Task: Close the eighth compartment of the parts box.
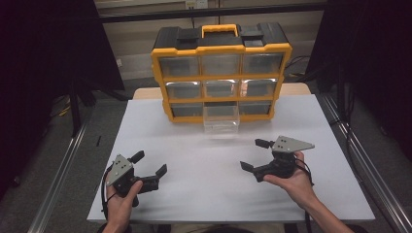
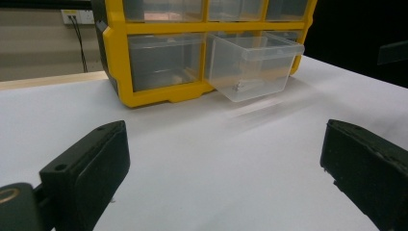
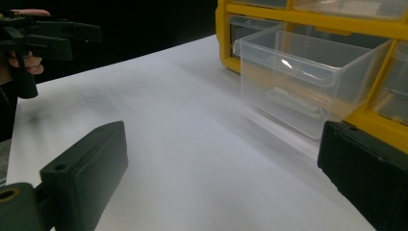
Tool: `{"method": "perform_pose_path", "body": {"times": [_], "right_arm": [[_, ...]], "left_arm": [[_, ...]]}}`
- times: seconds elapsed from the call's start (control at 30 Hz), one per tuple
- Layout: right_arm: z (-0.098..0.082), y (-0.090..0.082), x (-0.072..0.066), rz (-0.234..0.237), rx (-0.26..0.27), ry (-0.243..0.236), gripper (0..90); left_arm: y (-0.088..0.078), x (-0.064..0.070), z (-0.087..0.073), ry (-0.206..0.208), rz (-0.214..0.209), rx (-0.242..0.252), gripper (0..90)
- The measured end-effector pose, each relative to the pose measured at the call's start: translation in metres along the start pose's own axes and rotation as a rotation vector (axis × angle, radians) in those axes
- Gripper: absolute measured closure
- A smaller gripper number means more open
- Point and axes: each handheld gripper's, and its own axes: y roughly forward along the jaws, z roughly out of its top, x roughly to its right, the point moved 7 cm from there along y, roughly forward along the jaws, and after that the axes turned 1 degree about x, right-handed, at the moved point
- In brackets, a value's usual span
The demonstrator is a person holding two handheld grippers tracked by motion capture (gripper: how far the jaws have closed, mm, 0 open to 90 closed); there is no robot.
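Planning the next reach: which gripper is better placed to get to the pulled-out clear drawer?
Probably the right gripper. It sits open and nearer the drawer, which looms close ahead of its jaws in the right gripper view. The left gripper, also open, lies farther back toward the table's near left corner.

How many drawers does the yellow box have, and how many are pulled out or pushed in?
Pulled-out clear drawer: 1
Pushed-in drawers in the yellow organizer: 8
Total drawers: 9
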Motion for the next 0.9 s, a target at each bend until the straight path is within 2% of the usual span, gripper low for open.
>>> {"method": "perform_pose_path", "body": {"times": [0.3,0.63,0.9], "right_arm": [[0.007,0.024,-0.003,0.033,-0.005,-0.006,5.0],[0.031,0.046,-0.004,0.058,0.025,-0.036,7.0],[0.034,0.063,-0.004,0.074,0.009,-0.035,7.7]], "left_arm": [[-0.003,-0.001,0.0,0.002,0.009,-0.001,3.4],[-0.003,-0.001,0.0,0.001,0.009,-0.003,3.4],[-0.003,-0.002,0.0,0.003,0.009,-0.002,3.4]]}}
